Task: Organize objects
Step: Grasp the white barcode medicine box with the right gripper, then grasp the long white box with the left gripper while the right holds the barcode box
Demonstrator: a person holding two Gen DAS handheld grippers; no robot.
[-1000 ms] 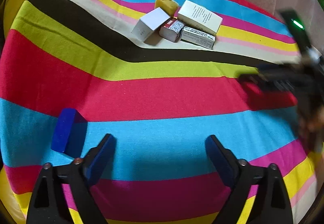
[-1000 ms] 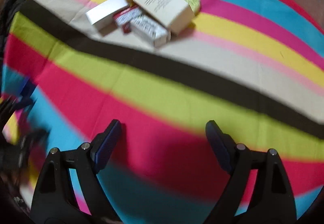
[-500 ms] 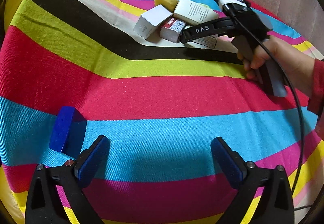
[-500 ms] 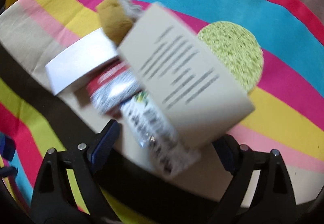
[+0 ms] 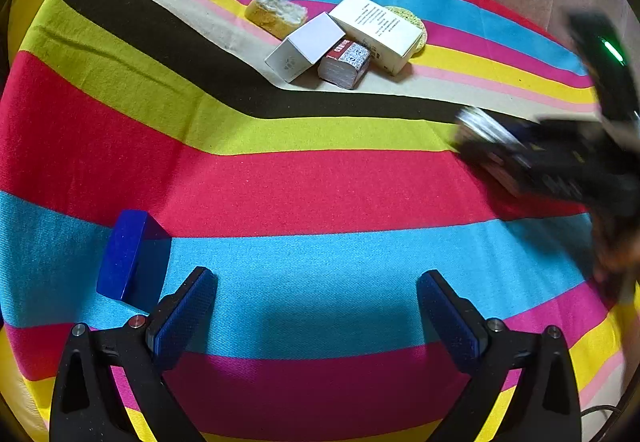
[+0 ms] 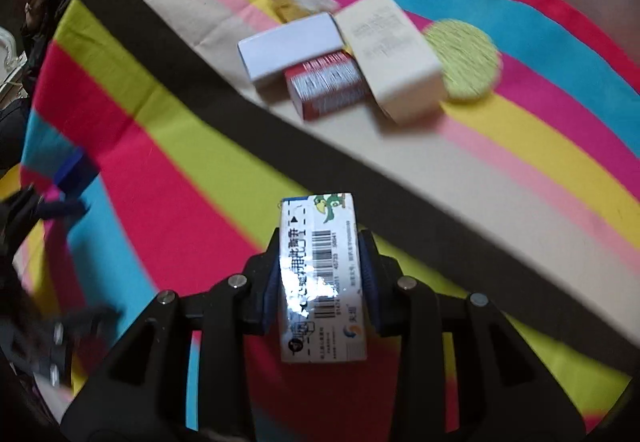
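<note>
**One box lifted from the heap, left claw waiting**

My right gripper (image 6: 322, 274) has just been closing and now grips the silver box (image 6: 322, 282) across its narrow sides, low in the centre of the right wrist view. The box hangs above the striped cloth (image 6: 180, 146), clear of the heap, so I judge I have pulled it out to set it down elsewhere.

My left gripper (image 5: 316, 316) gapes wide over the blue stripe at the bottom of its frame, holding nothing, presumably ready for the blue block (image 5: 128, 258) just to its left.

In the upper centre I count three boxes remaining, packed side by side: white box (image 6: 290, 48), red box (image 6: 326, 84), cream box (image 6: 394, 54). Beside them lie two sponges: a yellow sponge (image 6: 298, 0) and a round green sponge (image 6: 466, 60) partly tucked under the cream box.
</note>
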